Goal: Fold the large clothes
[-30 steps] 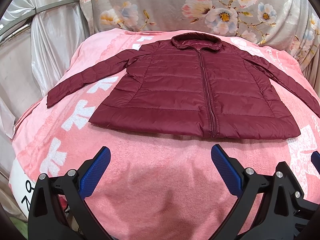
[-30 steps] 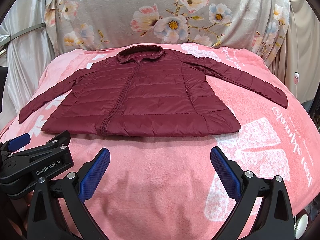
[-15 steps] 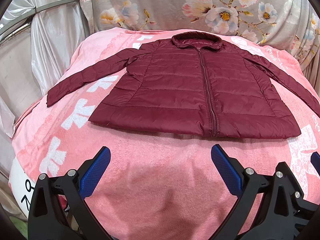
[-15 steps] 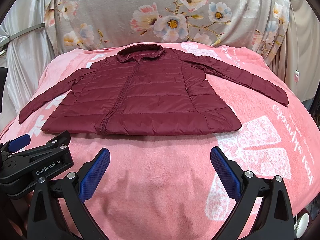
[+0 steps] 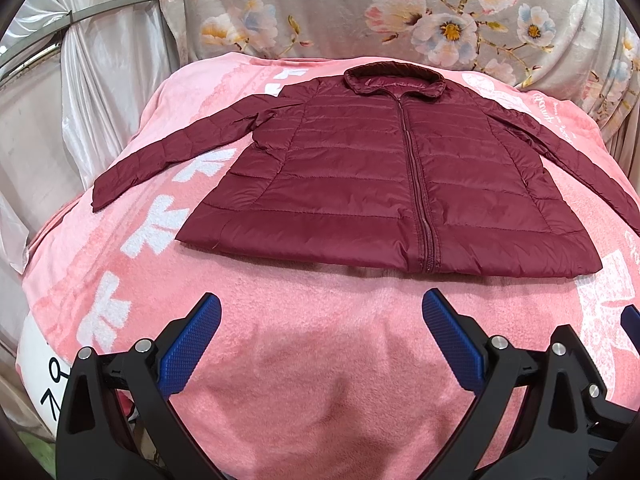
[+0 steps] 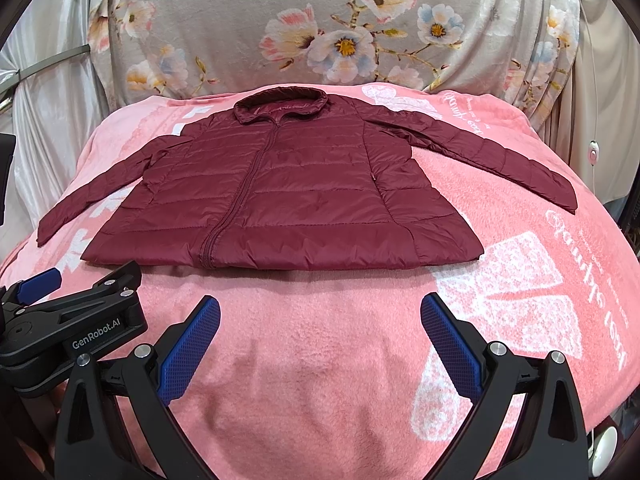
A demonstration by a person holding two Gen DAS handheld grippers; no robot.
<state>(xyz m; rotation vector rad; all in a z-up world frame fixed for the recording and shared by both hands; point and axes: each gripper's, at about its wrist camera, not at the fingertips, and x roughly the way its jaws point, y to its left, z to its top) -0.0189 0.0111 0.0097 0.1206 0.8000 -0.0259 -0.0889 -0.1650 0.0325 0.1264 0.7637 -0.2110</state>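
Hovered low in frame, left gripper [image 5: 322, 334] and right gripper [image 6: 320, 334] jaws spread wide, empty, short of the jacket [image 5: 384, 184].

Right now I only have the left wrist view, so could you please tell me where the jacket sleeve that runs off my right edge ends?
Observer: The right wrist view shows that sleeve whole; its cuff lies flat on the pink blanket.
Operator: Thank you. Is the right gripper holding anything?
Observer: No, the right gripper is open and empty, short of the jacket hem.
Operator: Anything beyond the blanket there?
Observer: A white cord with a small switch hangs beside the floral cloth.
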